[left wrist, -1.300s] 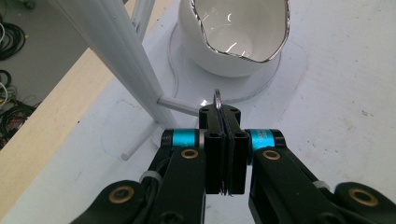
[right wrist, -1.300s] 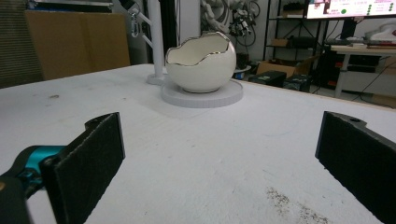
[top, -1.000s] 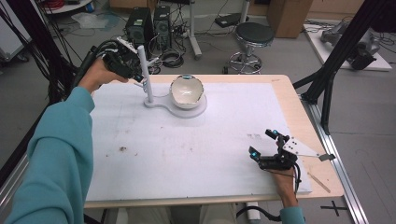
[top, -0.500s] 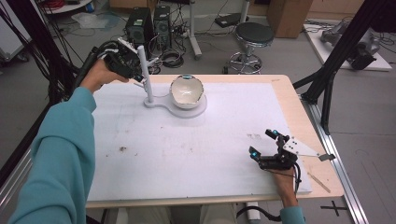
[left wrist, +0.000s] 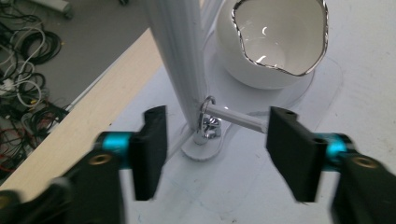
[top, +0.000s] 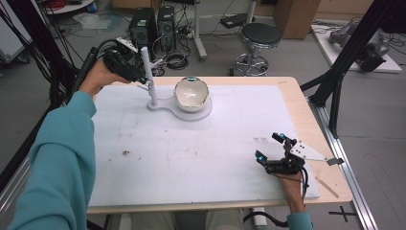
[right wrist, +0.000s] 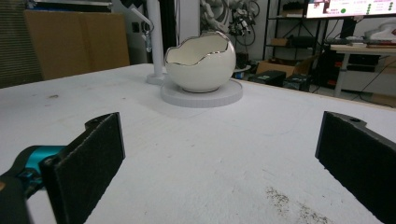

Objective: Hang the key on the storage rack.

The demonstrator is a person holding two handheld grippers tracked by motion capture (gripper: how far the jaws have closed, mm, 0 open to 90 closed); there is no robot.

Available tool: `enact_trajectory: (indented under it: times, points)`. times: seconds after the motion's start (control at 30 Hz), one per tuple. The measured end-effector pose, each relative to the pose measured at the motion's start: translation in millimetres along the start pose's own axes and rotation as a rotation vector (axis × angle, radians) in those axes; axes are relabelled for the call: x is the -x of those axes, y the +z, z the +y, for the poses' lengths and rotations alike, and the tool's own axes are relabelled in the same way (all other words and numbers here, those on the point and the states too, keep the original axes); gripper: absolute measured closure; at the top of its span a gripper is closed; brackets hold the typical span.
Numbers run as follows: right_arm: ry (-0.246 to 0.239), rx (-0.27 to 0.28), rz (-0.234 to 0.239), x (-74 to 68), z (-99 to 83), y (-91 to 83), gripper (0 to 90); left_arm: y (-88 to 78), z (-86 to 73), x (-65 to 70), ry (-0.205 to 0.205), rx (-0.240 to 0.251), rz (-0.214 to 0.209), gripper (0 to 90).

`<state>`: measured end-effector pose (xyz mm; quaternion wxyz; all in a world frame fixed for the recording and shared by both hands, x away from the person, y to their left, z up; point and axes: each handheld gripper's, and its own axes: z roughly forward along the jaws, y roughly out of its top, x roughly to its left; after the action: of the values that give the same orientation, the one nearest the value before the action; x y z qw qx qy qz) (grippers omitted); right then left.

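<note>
Jaws of my left gripper (left wrist: 212,154), just opened, straddle the small silver ring (left wrist: 207,108) hung on the white stand's peg (left wrist: 236,119); my right gripper (top: 271,146) rests open.

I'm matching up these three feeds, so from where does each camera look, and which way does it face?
High view: above the person's side, looking forward and down on the table; both forearms and tools show.
Left gripper view: rides the left tool, looking down at the white post; its jaws stand apart.
Right gripper view: rides the right tool, looking level across the table; open jaws.
All share the egg-shaped bowl.
</note>
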<state>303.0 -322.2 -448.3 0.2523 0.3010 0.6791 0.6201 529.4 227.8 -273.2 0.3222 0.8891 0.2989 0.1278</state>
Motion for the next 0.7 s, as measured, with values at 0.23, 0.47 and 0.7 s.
enact_trajectory:
  times: [0.23, 0.47, 0.7]
  points:
    - [-0.007, 0.0, -0.004, 0.0, 0.0, 0.3, 0.6, -28.5, -24.7, 16.2, 0.005, 0.223, 0.07, 10.1]
    - [0.0, 0.0, -0.003, 0.1, -0.1, 0.2, 0.6, -55.8, -72.9, 42.0, -0.023, 0.405, -0.041, 1.7]
    - [0.007, -0.004, -0.003, 0.4, -0.2, 0.0, 0.5, -51.8, -138.9, 83.3, -0.036, 0.576, -0.017, 1.7]
